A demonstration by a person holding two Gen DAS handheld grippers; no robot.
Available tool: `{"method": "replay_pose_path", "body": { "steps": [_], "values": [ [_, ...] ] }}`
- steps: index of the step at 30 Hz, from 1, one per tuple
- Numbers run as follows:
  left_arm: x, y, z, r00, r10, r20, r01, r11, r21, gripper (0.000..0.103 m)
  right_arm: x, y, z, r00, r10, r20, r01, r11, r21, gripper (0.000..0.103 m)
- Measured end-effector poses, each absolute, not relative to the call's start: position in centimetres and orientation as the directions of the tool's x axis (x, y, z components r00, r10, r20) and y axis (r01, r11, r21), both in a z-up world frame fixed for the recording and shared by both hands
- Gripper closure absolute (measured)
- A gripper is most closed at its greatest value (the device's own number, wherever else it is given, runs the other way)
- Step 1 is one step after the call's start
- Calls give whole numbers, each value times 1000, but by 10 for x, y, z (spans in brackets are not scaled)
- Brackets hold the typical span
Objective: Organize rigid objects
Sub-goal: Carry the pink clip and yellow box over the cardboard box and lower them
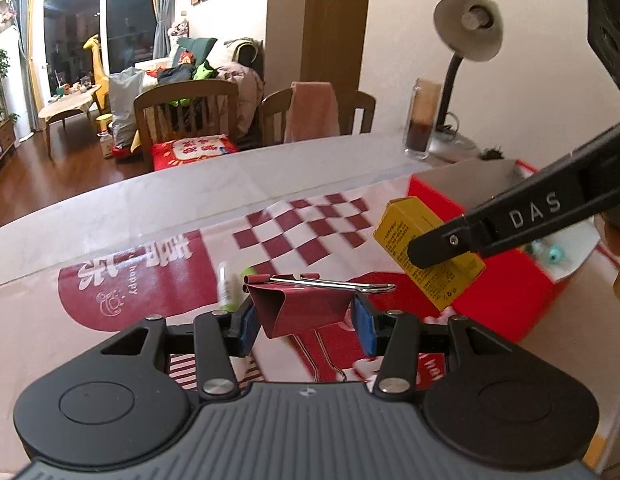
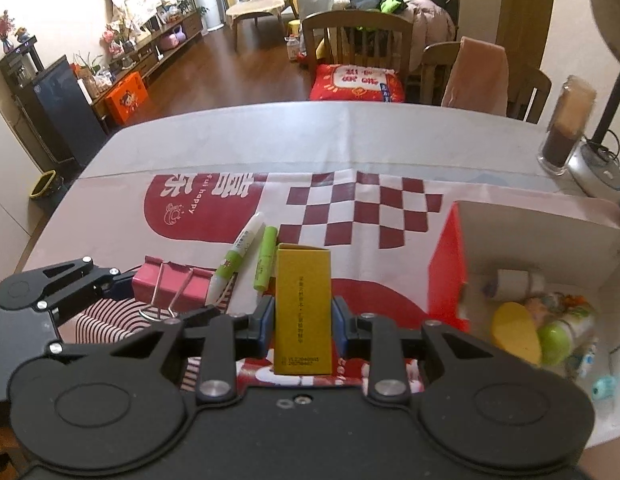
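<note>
Two tools loaded: right tool [image 2: 297, 326] clamped on yellow carton [image 2: 303, 312], lifted nr red box [image 2: 448, 264]; left tool [image 1: 306, 326] gripping red binder clip [image 1: 300, 306] above surface [image 1: 190, 196]. Mid-transfer prob. Next: carry carton over box, release inside w/ other items.

Bare cloth [image 2: 110, 232] fills the frame's left and centre; 2 pens [image 2: 246, 258] lie mid-frame, and the red box [image 2: 446, 264] walls off the right.
</note>
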State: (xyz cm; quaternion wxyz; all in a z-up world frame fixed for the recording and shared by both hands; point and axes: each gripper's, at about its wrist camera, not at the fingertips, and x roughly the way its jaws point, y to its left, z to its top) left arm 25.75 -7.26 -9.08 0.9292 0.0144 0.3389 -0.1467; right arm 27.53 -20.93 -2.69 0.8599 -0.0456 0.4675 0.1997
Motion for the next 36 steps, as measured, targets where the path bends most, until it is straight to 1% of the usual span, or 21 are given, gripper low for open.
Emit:
{"method": "replay_pose_path", "body": {
  "steps": [8, 17, 27, 36],
  "values": [
    [243, -106, -57, 726, -310, -614, 324, 942, -92, 56, 260, -251, -3, 513, 322, -796, -377, 917, 128, 75],
    [238, -157, -37, 720, -357, -595, 380, 920, -93, 56, 261, -312, 11, 554, 307, -774, -341, 932, 126, 75],
    [251, -222, -36, 691, -386, -611, 433, 898, -79, 56, 282, -398, 10, 596, 235, -768, -251, 963, 100, 75],
    [278, -277, -52, 633, -401, -663, 463, 882, -92, 56, 301, -461, -8, 590, 180, -787, -181, 979, 89, 75]
  ]
}}
